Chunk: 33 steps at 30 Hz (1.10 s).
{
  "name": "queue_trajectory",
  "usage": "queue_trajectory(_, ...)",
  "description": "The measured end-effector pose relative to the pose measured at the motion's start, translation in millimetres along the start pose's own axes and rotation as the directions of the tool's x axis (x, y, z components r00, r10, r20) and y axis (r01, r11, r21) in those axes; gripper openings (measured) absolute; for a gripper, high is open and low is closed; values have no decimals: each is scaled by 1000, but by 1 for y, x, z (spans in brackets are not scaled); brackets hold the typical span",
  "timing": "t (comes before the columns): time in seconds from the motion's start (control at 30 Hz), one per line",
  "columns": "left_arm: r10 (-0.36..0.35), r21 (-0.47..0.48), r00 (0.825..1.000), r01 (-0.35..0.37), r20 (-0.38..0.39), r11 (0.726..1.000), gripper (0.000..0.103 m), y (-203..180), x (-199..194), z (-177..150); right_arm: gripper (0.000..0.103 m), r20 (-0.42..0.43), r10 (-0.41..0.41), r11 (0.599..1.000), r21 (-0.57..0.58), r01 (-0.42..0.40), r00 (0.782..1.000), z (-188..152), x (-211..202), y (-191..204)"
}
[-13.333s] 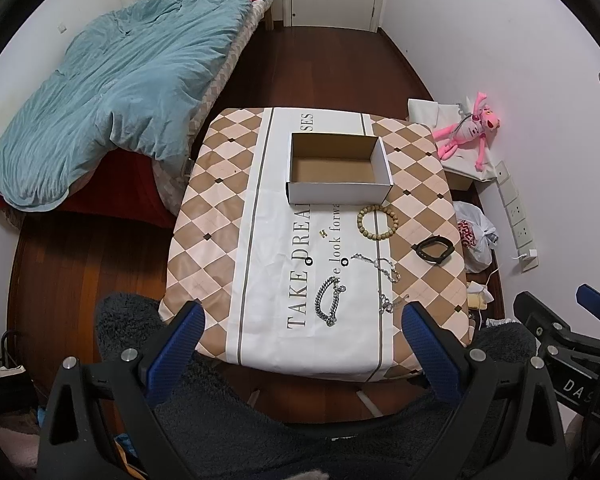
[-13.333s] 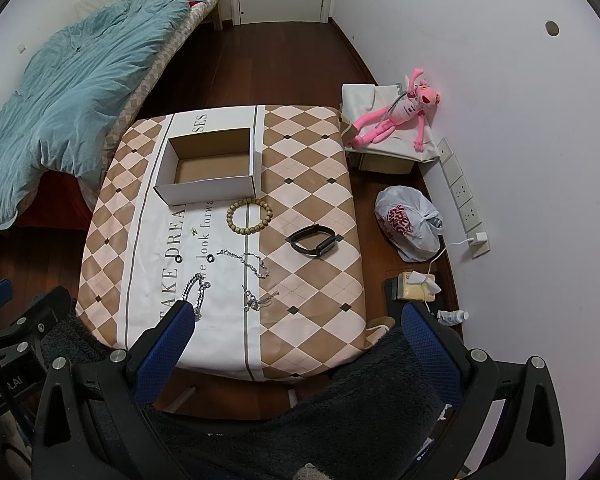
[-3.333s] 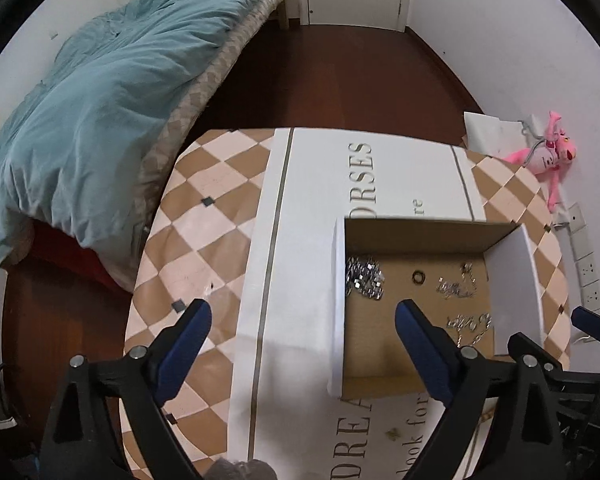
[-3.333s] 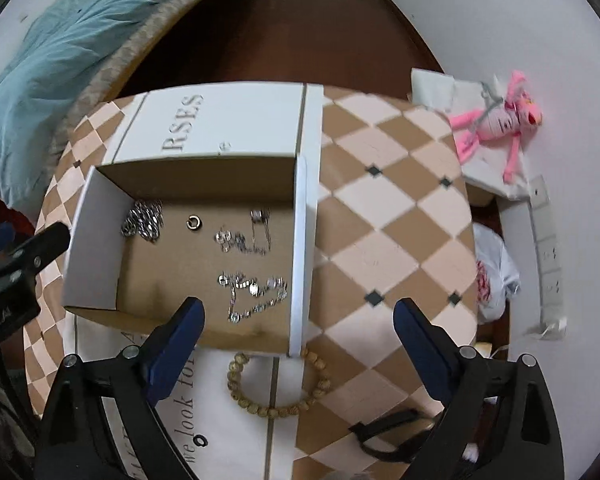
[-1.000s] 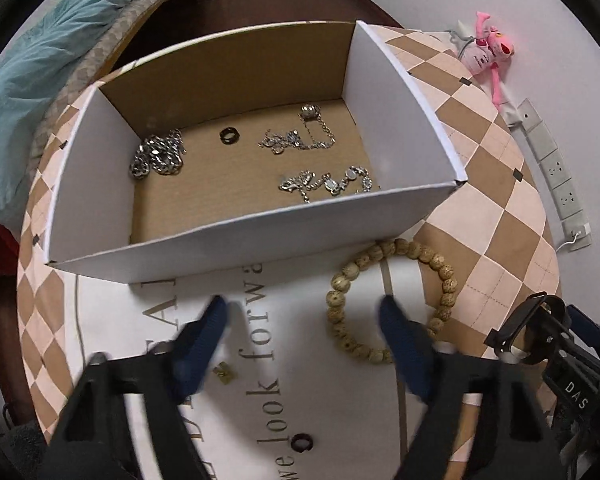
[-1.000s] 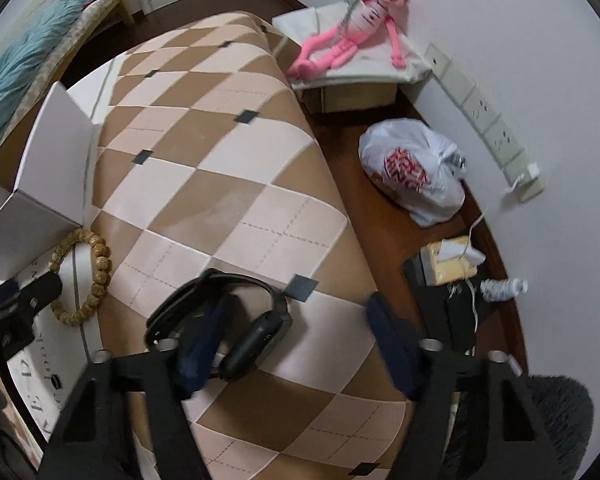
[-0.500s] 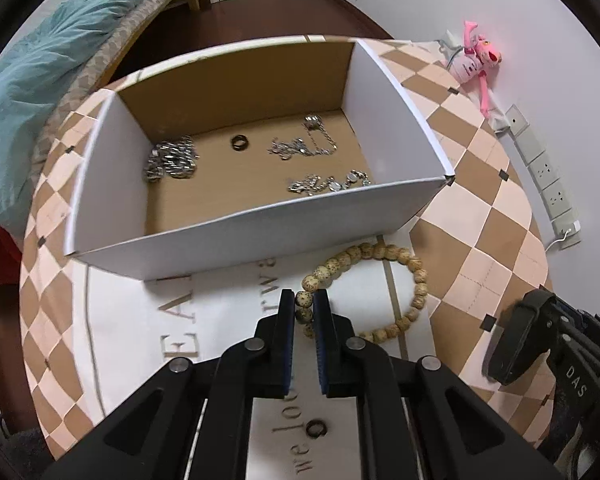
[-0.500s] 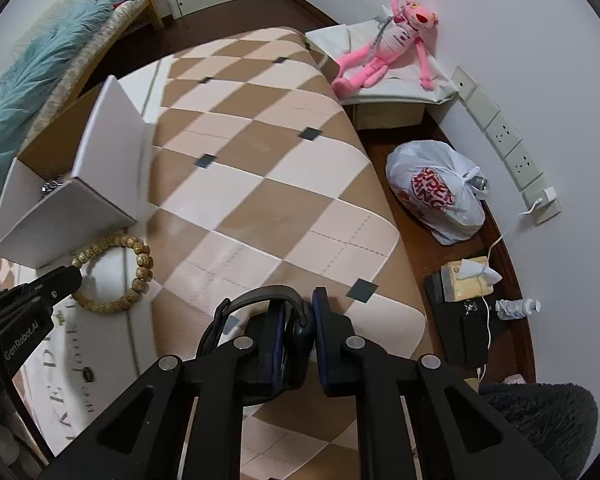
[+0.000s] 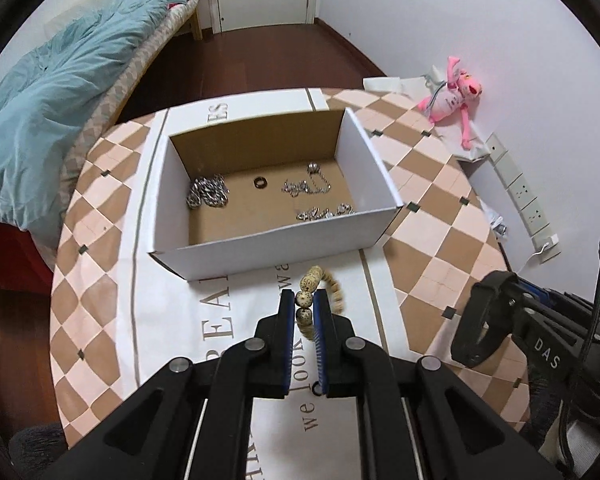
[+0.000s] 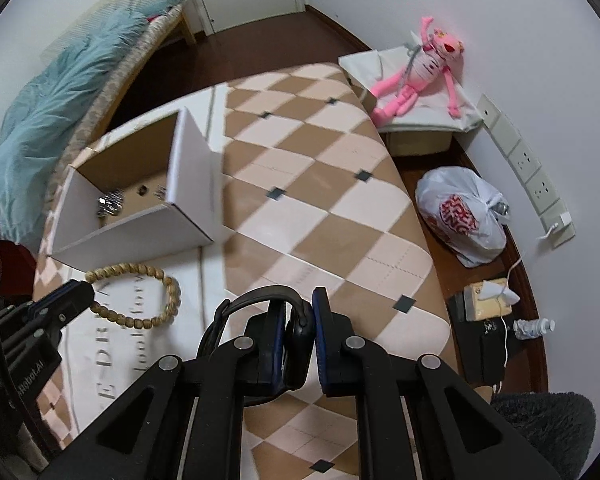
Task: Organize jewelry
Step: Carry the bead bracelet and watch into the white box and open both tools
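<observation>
My left gripper [image 9: 304, 300] is shut on the wooden bead bracelet [image 9: 320, 280] and holds it lifted just before the near wall of the open white cardboard box [image 9: 260, 248]. The bracelet also shows in the right wrist view [image 10: 156, 280]. Inside the box lie silver chains [image 9: 206, 196], a dark ring [image 9: 260, 182] and other silver pieces [image 9: 324, 212]. My right gripper [image 10: 300, 316] is shut on a black wristband [image 10: 260, 300], held above the checked tablecloth to the right of the box [image 10: 132, 232].
The table carries a brown and pink checked cloth [image 10: 320, 208] with a white lettered strip. A bed with a teal quilt [image 9: 52, 92] stands to the left. A pink plush toy [image 10: 424, 68], a white plastic bag [image 10: 464, 212] and wall sockets [image 10: 540, 184] are on the right.
Both grippers have risen and drawn back with their loads. The bead bracelet has come off the cloth in the left gripper; the black wristband is lifted in the right.
</observation>
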State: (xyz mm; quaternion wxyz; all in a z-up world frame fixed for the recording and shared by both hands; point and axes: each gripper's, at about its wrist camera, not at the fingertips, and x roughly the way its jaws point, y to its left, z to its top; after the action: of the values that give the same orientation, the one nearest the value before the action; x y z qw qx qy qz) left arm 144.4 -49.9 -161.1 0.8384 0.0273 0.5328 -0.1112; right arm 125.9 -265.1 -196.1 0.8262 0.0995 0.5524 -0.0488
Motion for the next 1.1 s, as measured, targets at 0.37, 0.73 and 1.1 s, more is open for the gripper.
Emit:
queue_trajectory(0.37, -47, -34, 993, 51, 106, 998, 6, 17, -62, 31, 14, 80, 118, 992, -56, -114, 990, 33, -56, 37)
queue_trajectory(0.73, -64, -43, 989, 70, 133, 997, 6, 52, -65, 98, 14, 24, 222, 970, -109, -218, 975, 103, -32, 89)
queue_trajectory(1.1, -85, -112, 995, 79, -43, 991, 9, 88, -6, 110, 14, -178, 227, 957, -142, -253, 958, 125, 50, 123)
